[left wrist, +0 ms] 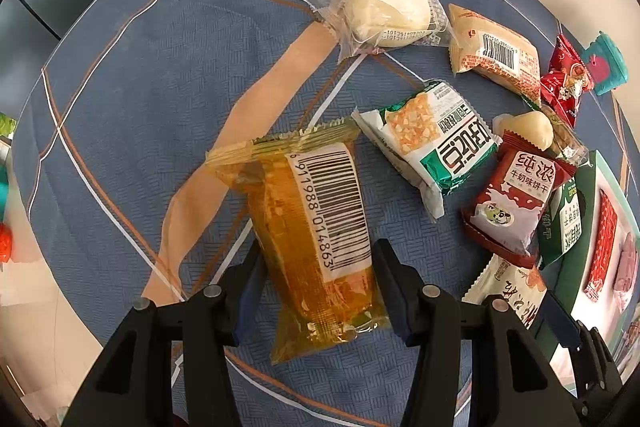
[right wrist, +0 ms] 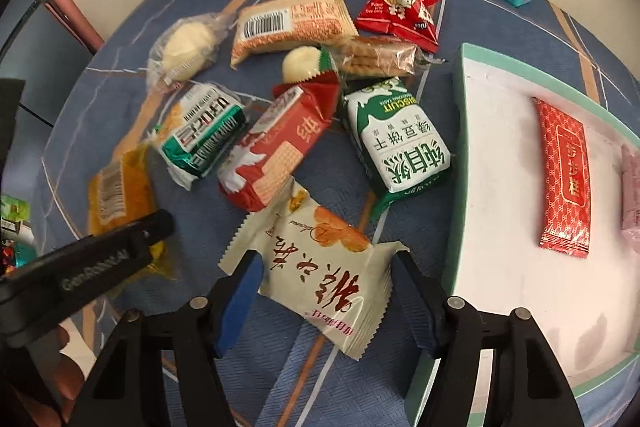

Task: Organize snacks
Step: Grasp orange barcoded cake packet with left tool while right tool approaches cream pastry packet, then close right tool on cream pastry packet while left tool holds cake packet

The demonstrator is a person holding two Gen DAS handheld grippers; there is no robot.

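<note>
Blue tablecloth point(left wrist: 168, 99): our left gripper point(left wrist: 316, 263) clamps the orange packet point(left wrist: 304, 235); only our right gripper point(right wrist: 328, 267), straddling the cream packet point(right wrist: 320, 267), views the box's point(right wrist: 460, 155) red sachet point(right wrist: 564, 175).

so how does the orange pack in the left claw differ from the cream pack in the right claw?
The orange pack is translucent, showing its filling; the cream pack is opaque and printed.
The orange pack lies barcode side up; the cream pack shows brown lettering and a pastry picture.
The orange pack sits away from the tray; the cream pack lies right beside its wall.
Both lie flat on the blue tablecloth, each between claw fingers.
</note>
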